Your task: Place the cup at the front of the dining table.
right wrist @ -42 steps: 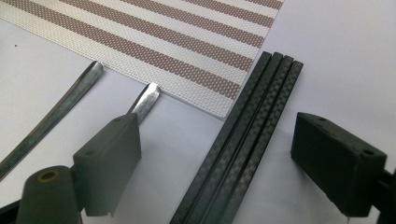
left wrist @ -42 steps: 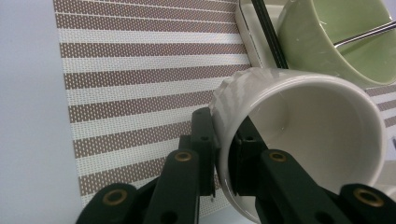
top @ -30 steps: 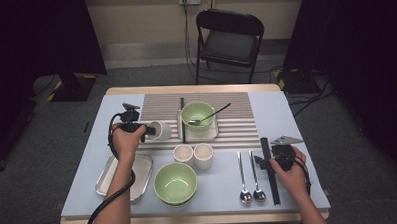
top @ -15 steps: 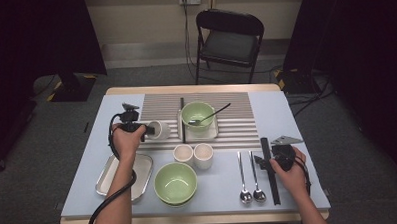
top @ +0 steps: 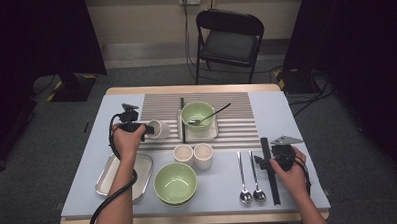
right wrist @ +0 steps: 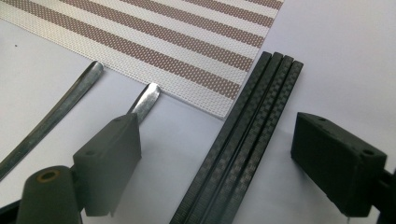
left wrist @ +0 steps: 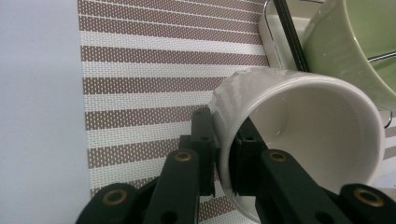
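Observation:
A white cup point(top: 158, 129) lies tilted on its side on the striped placemat point(top: 236, 115), mouth toward my left gripper point(top: 146, 129). In the left gripper view that gripper point(left wrist: 224, 154) is shut on the cup's wall point(left wrist: 308, 126), one jaw inside the rim and one outside. Near the table's right front, my right gripper point(top: 264, 159) stands open over a bundle of black chopsticks point(top: 269, 169). In the right gripper view the chopsticks point(right wrist: 243, 140) lie flat between the wide-apart jaws of that gripper point(right wrist: 224, 161), untouched.
A green bowl point(top: 197, 114) with a black spoon point(top: 211, 114) sits on a small white tray beside the cup. Two small cups point(top: 183, 153) and a second green bowl point(top: 175, 183) stand at the front centre. A metal tray point(top: 111, 175) is front left, two spoons point(top: 248, 175) left of the chopsticks.

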`<state>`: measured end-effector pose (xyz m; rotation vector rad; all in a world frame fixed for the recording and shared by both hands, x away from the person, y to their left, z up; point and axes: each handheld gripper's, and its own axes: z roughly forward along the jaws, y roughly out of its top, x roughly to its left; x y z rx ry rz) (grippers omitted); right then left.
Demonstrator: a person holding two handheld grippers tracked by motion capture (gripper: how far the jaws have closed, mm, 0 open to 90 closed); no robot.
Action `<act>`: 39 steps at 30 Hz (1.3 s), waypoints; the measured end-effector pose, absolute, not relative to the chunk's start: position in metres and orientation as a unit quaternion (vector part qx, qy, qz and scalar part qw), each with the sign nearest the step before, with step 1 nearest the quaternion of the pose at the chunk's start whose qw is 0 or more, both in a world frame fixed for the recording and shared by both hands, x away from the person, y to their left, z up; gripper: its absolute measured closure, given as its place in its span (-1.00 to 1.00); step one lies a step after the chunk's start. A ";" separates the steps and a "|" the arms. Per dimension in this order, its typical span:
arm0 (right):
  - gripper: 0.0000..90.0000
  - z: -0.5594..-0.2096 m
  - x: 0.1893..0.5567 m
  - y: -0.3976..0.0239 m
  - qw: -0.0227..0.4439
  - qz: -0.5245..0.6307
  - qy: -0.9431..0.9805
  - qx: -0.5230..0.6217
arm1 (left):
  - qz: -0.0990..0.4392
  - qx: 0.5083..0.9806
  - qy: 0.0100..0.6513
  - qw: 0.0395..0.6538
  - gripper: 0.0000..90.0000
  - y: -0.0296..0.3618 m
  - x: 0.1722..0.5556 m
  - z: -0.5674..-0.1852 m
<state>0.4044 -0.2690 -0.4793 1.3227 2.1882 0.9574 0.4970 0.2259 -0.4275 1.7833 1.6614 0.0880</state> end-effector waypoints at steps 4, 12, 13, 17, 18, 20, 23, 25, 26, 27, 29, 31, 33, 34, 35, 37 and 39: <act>-0.66 -0.479 0.404 -0.269 0.204 0.343 0.785 0.474 | 0.036 0.683 0.643 0.344 0.83 0.225 0.497 -0.429; -0.66 -0.479 0.404 -0.269 0.204 0.343 0.785 0.474 | 0.040 0.681 0.648 0.339 0.83 0.226 0.498 -0.431; -0.66 -0.479 0.404 -0.269 0.205 0.343 0.785 0.474 | 0.041 0.681 0.649 0.338 0.83 0.225 0.498 -0.431; -0.66 -0.479 0.404 -0.269 0.204 0.343 0.785 0.474 | 0.037 0.680 0.649 0.340 0.83 0.226 0.498 -0.432; -0.66 -0.479 0.404 -0.269 0.204 0.343 0.785 0.474 | 0.038 0.679 0.650 0.339 0.83 0.226 0.498 -0.432; -0.66 -0.479 0.404 -0.269 0.205 0.343 0.785 0.474 | 0.038 0.679 0.652 0.337 0.83 0.225 0.498 -0.433; -0.66 -0.479 0.404 -0.269 0.205 0.343 0.785 0.474 | 0.040 0.677 0.653 0.337 0.83 0.225 0.498 -0.433; -0.66 -0.479 0.404 -0.269 0.205 0.343 0.785 0.474 | 0.042 0.677 0.653 0.336 0.83 0.225 0.498 -0.433; -0.66 -0.479 0.404 -0.269 0.205 0.343 0.785 0.474 | 0.042 0.675 0.655 0.336 0.83 0.225 0.498 -0.434; -0.66 -0.479 0.404 -0.269 0.205 0.343 0.785 0.474 | 0.042 0.675 0.655 0.336 0.83 0.225 0.498 -0.434; -0.66 -0.479 0.404 -0.269 0.204 0.343 0.785 0.474 | 0.042 0.674 0.657 0.335 0.83 0.225 0.498 -0.434; -0.66 -0.479 0.404 -0.269 0.204 0.343 0.785 0.474 | 0.044 0.673 0.658 0.335 0.83 0.225 0.498 -0.435; -0.66 -0.479 0.404 -0.269 0.205 0.343 0.785 0.474 | 0.044 0.673 0.658 0.335 0.83 0.226 0.498 -0.435; -0.66 -0.479 0.404 -0.269 0.205 0.343 0.785 0.474 | 0.044 0.674 0.658 0.334 0.83 0.226 0.498 -0.435; -0.66 -0.479 0.404 -0.269 0.205 0.343 0.785 0.474 | 0.045 0.674 0.658 0.334 0.83 0.226 0.498 -0.435; -0.66 -0.479 0.404 -0.269 0.205 0.343 0.785 0.474 | 0.046 0.673 0.659 0.333 0.83 0.226 0.498 -0.436; -0.66 -0.479 0.404 -0.269 0.205 0.343 0.785 0.474 | 0.045 0.670 0.661 0.334 0.83 0.226 0.498 -0.436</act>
